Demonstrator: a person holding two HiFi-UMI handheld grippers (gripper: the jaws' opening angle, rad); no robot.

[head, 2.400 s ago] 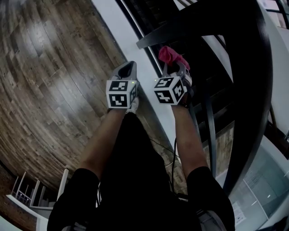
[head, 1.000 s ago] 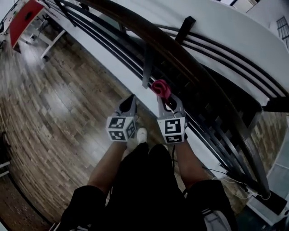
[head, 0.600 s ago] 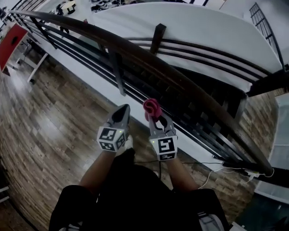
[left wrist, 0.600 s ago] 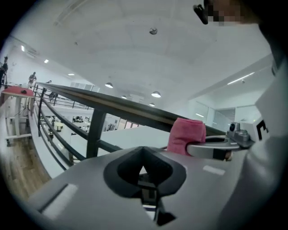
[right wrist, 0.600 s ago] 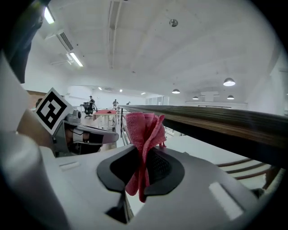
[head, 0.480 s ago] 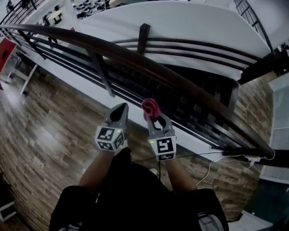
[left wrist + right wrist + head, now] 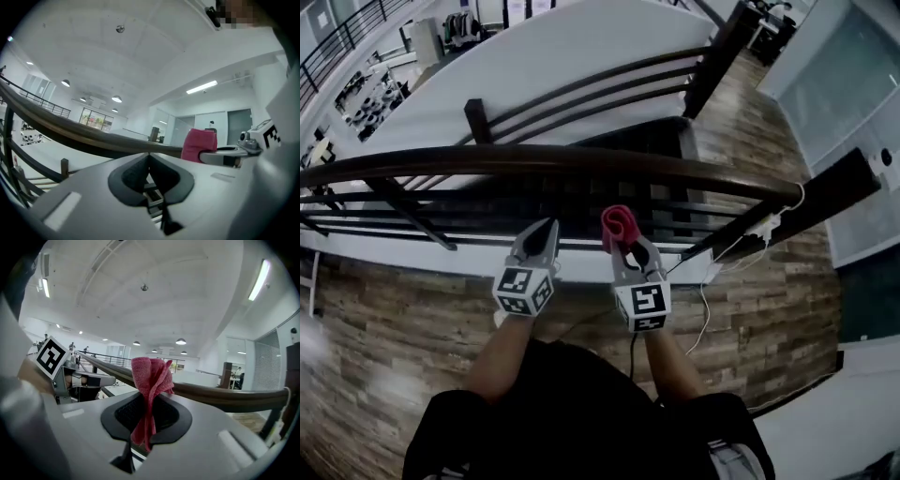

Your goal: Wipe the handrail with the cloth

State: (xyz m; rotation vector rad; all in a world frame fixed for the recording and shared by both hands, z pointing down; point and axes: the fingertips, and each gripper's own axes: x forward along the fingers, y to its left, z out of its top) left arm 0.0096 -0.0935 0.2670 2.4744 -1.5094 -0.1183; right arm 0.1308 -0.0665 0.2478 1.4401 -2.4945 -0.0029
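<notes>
A dark wooden handrail (image 7: 581, 164) runs across the head view just beyond both grippers. It also crosses the left gripper view as the handrail (image 7: 61, 133) and the right gripper view as the handrail (image 7: 225, 397). My right gripper (image 7: 623, 246) is shut on a bunched pink cloth (image 7: 617, 225), which stands up between its jaws (image 7: 150, 376) a little short of the rail. My left gripper (image 7: 546, 234) is shut with nothing in it, to the left of the cloth (image 7: 199, 144) and also short of the rail.
Dark metal balusters and lower rails (image 7: 534, 211) sit under the handrail, with a white wall and a lower floor beyond. A newel post (image 7: 820, 202) stands at the right with a white cable (image 7: 712, 300) trailing on the wooden floor (image 7: 384, 319).
The view has swung round, so the handrail now lies straight across in front of both grippers and closer. Both grippers stay shut, the right one still holding the pink cloth.
</notes>
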